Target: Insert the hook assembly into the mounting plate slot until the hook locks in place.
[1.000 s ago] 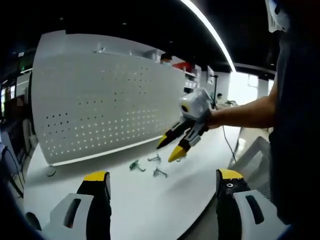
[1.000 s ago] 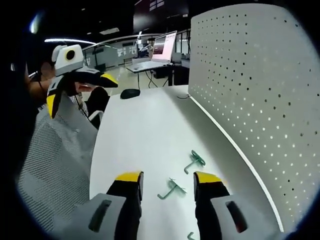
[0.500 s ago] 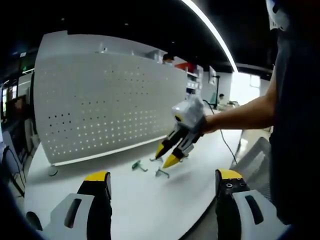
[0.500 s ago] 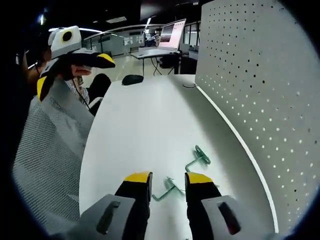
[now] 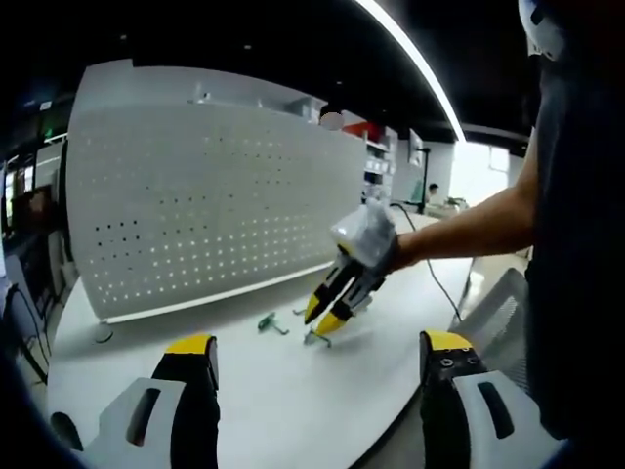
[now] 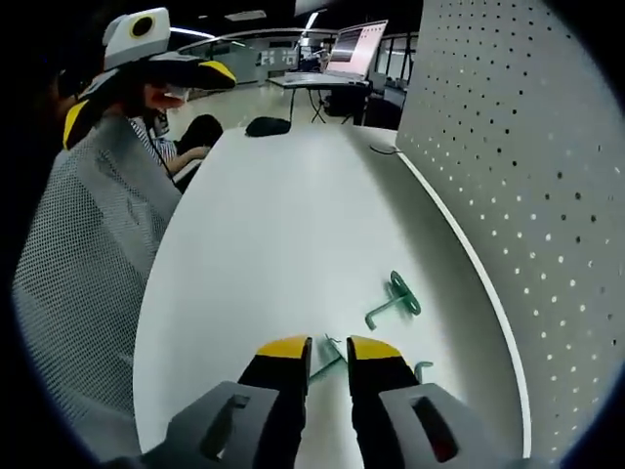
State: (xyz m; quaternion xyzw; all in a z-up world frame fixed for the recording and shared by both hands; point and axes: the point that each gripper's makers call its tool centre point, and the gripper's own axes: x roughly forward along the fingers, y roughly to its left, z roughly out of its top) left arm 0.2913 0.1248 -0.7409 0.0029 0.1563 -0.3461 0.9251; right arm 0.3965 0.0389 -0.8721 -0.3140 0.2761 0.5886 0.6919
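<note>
Right gripper (image 6: 328,344): jaws nearly pressed together around hook (image 6: 328,362), ready to lift.
Pegboard (image 6: 518,147): upright beside hook, awaiting insertion.

We're in an open-plan office: a long white desk (image 6: 283,225) backed by a perforated white divider panel (image 6: 518,147), a mesh office chair (image 6: 83,244) alongside, a lit computer monitor (image 6: 356,44) on a far desk, a ceiling light strip (image 5: 410,59) overhead.
</note>
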